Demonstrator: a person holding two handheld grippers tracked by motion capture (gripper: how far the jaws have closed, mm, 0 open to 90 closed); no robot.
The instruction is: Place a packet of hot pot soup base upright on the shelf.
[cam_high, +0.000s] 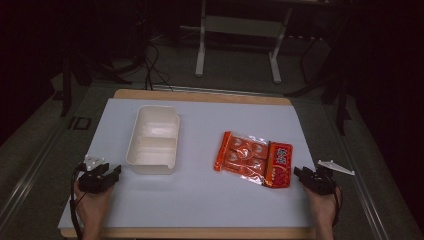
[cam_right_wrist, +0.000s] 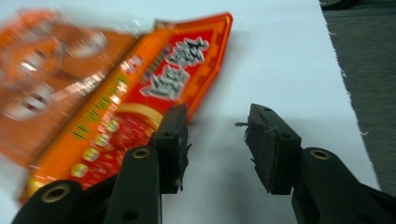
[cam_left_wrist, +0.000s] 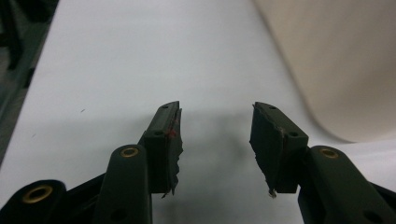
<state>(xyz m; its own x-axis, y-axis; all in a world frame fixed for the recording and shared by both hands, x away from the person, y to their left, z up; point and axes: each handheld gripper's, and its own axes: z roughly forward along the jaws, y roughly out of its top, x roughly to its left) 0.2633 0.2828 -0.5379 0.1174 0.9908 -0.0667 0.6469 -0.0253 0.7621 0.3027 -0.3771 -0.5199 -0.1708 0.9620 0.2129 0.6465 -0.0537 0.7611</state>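
Resting on table point(cam_high: 200, 200): both grippers, fingers apart.

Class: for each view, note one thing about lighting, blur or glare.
High view: dim surroundings, lit table. Left gripper view: sharp tongs, soft shadow beneath. Right gripper view: snack packet blurred, with glare on its clear film.

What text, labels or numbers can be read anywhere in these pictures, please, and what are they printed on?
Snack packet: large white characters on the red end, in a Chinese-style script, too blurred to read with certainty.
Snack packet, yellow-green small print along its edge: too small and blurred to read.
White tray: no text.
Claws and table: no text.
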